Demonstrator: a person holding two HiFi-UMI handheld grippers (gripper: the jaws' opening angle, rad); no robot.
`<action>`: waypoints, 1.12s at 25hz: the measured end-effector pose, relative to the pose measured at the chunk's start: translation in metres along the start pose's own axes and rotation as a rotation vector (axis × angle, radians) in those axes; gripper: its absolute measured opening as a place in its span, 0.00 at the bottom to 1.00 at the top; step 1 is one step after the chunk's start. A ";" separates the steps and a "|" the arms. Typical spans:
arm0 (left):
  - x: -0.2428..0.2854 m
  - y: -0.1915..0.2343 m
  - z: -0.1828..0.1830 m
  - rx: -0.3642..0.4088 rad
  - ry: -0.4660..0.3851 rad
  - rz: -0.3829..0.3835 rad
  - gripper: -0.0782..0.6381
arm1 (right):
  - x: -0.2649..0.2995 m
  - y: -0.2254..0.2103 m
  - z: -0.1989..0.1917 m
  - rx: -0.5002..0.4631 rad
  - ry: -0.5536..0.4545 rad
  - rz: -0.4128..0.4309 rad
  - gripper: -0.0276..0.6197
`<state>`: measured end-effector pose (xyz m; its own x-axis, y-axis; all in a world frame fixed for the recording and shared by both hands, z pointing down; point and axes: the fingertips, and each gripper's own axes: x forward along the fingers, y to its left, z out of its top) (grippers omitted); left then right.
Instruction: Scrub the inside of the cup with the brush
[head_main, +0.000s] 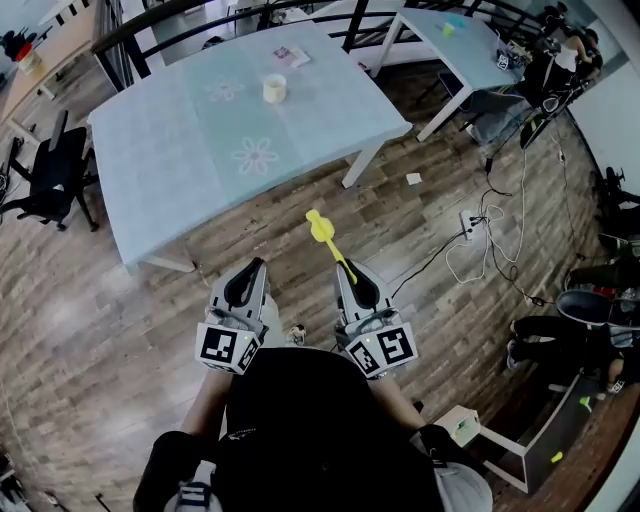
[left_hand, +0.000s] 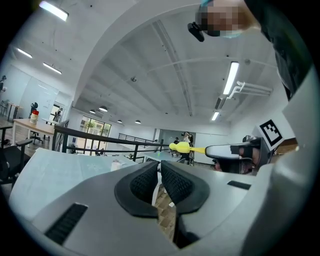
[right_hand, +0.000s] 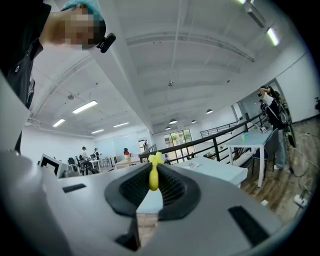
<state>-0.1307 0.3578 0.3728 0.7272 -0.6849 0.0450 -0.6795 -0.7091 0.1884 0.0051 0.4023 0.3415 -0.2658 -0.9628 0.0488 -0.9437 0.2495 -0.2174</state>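
A pale cup (head_main: 273, 88) stands on the light-blue flowered table (head_main: 180, 150), far ahead of both grippers. In the left gripper view the cup (left_hand: 116, 164) is small and distant. My right gripper (head_main: 347, 272) is shut on the handle of a yellow brush (head_main: 322, 229), whose head points toward the table. In the right gripper view the brush (right_hand: 153, 176) rises between the pads of the right gripper (right_hand: 153, 189). My left gripper (head_main: 251, 268) is shut with nothing in it. The left gripper view shows its pads nearly touching at the left gripper (left_hand: 158, 179), and the brush (left_hand: 183, 147) to the right.
Both grippers hang over wooden floor (head_main: 120, 320), short of the table's near edge. A black chair (head_main: 52, 172) stands left. A second table (head_main: 450, 40) stands at the back right. Cables and a power strip (head_main: 470, 225) lie on the floor right. A small card (head_main: 292, 55) lies behind the cup.
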 end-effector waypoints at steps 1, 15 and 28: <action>0.007 0.004 0.000 -0.006 0.003 0.001 0.15 | 0.007 -0.003 0.002 0.004 0.003 -0.004 0.10; 0.108 0.082 0.030 0.047 0.000 -0.113 0.15 | 0.137 -0.035 0.033 -0.020 -0.007 -0.057 0.10; 0.150 0.142 0.046 0.040 0.017 -0.173 0.15 | 0.202 -0.036 0.033 -0.004 0.013 -0.094 0.10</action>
<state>-0.1226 0.1468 0.3615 0.8348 -0.5496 0.0315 -0.5473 -0.8224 0.1556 -0.0079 0.1957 0.3274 -0.1785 -0.9805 0.0819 -0.9654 0.1584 -0.2071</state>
